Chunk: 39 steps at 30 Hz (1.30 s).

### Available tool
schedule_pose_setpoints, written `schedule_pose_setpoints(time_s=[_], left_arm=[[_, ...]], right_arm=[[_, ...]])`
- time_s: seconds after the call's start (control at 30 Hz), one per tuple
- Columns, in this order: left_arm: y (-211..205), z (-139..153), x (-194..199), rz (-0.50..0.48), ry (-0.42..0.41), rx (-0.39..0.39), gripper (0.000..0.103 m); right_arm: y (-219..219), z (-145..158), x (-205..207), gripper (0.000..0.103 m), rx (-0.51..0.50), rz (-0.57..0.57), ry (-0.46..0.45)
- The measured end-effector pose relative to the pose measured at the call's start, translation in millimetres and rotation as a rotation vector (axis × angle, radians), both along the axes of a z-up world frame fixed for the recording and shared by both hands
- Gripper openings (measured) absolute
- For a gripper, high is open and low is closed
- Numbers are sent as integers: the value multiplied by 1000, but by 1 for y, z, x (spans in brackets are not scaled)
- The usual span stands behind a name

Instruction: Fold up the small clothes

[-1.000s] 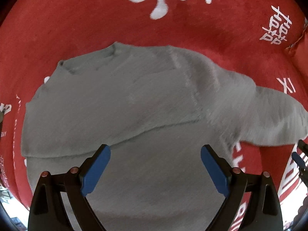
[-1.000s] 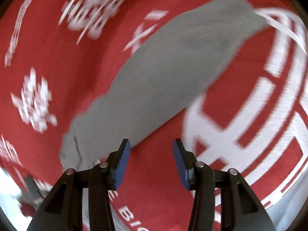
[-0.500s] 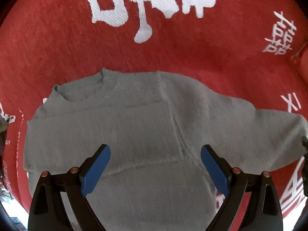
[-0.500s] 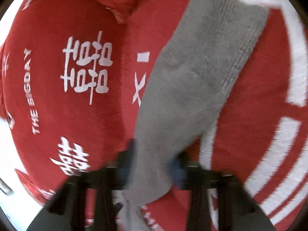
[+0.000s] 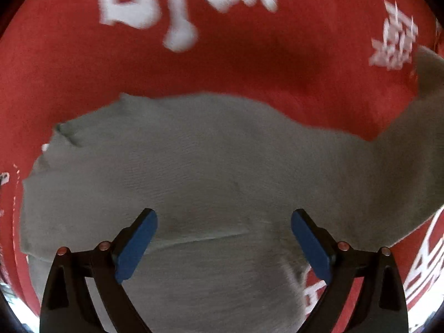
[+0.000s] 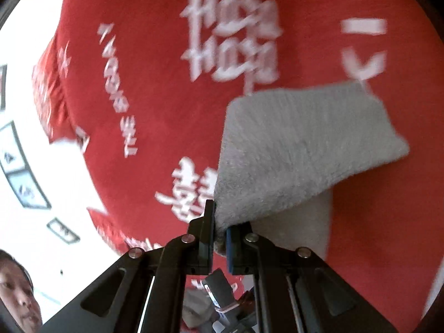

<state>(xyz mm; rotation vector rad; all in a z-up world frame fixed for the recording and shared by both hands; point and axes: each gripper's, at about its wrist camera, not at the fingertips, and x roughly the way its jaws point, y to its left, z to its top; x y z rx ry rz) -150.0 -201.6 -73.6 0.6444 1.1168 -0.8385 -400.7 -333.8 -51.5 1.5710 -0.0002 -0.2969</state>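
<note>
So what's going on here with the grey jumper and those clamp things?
A person is folding a small grey knitted sweater spread on a red blanket with white lettering, using a handheld two-finger gripper in each hand. The right gripper is shut on the sweater's sleeve and holds it lifted off the blanket. The left gripper hangs open over the sweater's body, holding nothing. The sleeve is not yet laid across the body.

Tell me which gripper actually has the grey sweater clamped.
The right gripper: its jaws are shut on the sweater's sleeve, lifting it. The left gripper hangs wide open above the sweater body, holding nothing.
</note>
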Motion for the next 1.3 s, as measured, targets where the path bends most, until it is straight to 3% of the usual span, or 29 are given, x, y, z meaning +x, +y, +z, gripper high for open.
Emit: schedule_pose_setpoints(time_s=[0.17,0.33,0.53,0.73,0.8,0.87,0.93,0.97,1.0,1.03,1.13,1.2,1.3], left_arm=[[49,30,49,81,-39,-56,98],[117,34,117,203,-95,-30,98],[191,8,172,324,-92,44,98],[231,-16,194,383,5,40,98],[237,-16,192,393,20,22,98],[236,-17,193,396,25,16,98],[240,-14,194,402,40,8,98],[244,-16,200,404,42,6,98],[249,-15,203,406,40,2,98],[254,-12,204,409,35,-1,98],[266,-1,201,423,13,-10,98],[279,2,205,441,5,-7,98],[295,2,209,474,-4,19,98]], right_arm=[[18,28,89,7,-116,193,25],[63,36,205,7,-263,460,122],[144,-5,325,7,-426,788,403],[183,-46,359,12,-437,906,642],[183,-49,353,40,-406,885,655],[177,-44,348,56,-387,823,664],[161,-44,346,56,-324,750,651],[154,-47,345,48,-270,708,636],[149,-49,347,21,-244,686,634],[147,-49,350,8,-243,670,649],[168,-23,374,8,-453,721,683],[200,-7,392,8,-661,846,719],[266,-9,415,9,-967,1046,811]])
